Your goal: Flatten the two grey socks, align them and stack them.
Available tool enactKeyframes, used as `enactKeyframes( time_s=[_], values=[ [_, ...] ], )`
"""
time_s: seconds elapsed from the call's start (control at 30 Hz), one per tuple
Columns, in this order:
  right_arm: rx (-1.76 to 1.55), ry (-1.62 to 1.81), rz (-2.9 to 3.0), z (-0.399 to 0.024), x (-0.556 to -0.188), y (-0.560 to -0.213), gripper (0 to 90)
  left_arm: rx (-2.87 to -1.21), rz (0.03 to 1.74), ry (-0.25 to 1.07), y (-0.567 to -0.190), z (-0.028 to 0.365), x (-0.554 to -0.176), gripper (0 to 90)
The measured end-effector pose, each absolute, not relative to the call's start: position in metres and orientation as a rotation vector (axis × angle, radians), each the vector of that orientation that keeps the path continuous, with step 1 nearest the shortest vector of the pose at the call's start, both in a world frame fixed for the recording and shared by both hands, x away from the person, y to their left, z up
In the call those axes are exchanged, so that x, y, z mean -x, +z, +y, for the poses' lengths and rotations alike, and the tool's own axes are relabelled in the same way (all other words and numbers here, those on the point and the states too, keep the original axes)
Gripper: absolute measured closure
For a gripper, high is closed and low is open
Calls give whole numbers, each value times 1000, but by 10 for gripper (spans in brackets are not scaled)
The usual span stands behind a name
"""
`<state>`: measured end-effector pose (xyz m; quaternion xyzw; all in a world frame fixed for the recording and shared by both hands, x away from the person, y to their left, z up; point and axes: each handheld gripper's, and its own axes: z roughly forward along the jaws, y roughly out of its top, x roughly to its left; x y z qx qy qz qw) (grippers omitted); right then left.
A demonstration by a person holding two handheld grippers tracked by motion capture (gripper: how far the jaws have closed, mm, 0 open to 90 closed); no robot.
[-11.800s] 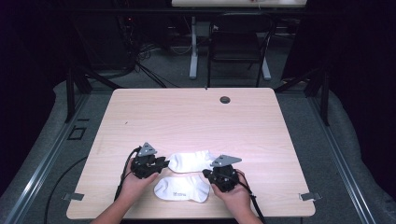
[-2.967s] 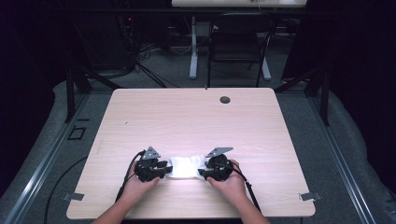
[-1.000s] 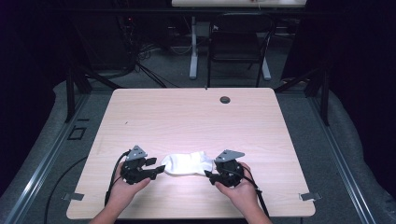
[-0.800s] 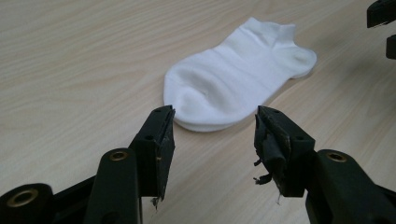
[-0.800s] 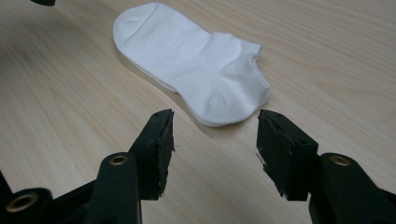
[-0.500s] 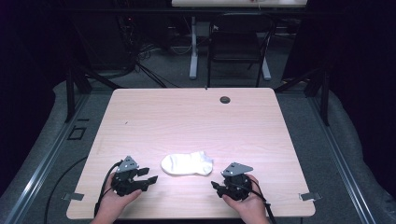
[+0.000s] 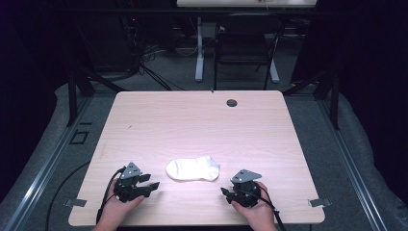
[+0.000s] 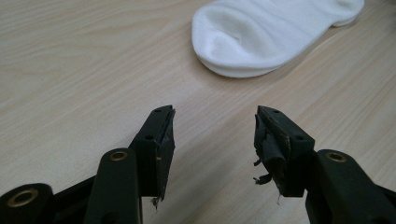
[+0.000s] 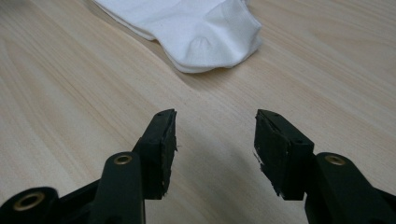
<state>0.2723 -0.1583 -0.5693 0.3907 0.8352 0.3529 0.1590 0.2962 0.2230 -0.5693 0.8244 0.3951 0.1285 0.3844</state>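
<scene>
- The white sock pair point(image 7: 192, 169) is lying flat on the wooden table point(image 7: 202, 120), in the lower centre of the high view, stacked into one bundle as far as I can judge.
- Its long axis is running left to right across the frame, rounded toe end at the left, cuff and heel end at the right.
- I am holding my left gripper point(image 7: 150, 186) at the lower left of the bundle, jaws standing apart and gripping nothing, pointing toward the right of the frame.
- In the left gripper view the sock pair point(image 8: 271, 35) is sitting in the upper right of the frame, beyond my fingertips point(image 8: 166, 119) and apart from them, with bare table between.
- I am holding my right gripper point(image 7: 226, 191) at the lower right of the bundle, jaws likewise spread and empty.
- In the right gripper view the sock pair point(image 9: 196, 30) is filling the upper centre, slightly left of the gap between my jaws, not touching them.
- Both grippers are resting near the bundle at similar clearance; I am judging the right one marginally nearer the cuff end.
- Any renewed grasp would require a forward advance along each jaw axis toward the nearest sock end.
</scene>
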Motion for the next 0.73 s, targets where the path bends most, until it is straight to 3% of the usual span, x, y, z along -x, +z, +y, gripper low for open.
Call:
enactKeyframes(
  time_s=[0.73],
  values=[
    [-1120, 1016, 2412, -151, -275, -575, 481, -2075, 1004, 280, -572, 216, -302, 481]
  ],
)
